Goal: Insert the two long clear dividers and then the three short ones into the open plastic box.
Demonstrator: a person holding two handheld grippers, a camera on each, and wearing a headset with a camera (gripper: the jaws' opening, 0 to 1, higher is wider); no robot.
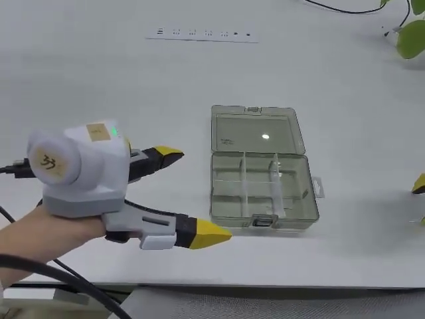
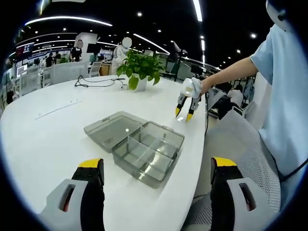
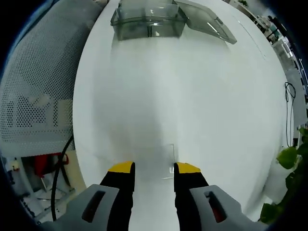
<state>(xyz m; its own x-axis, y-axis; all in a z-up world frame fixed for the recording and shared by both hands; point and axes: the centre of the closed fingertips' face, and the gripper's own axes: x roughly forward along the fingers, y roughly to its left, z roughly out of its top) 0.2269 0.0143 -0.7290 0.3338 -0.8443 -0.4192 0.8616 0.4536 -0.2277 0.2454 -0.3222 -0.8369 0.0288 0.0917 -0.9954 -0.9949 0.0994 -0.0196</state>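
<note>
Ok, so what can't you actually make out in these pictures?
- Dividers in the plastic box: clear on clear with glare in the head view, so the count is uncertain.
- Right gripper: a faint clear outline sits by its tips in the right gripper view; gripped or lying on the table, unclear.
- Head view: the right edge cuts that gripper down to a yellow tip.

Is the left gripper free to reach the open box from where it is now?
Probably yes: the left gripper faces the box with fingers open and bare table between them.
</note>
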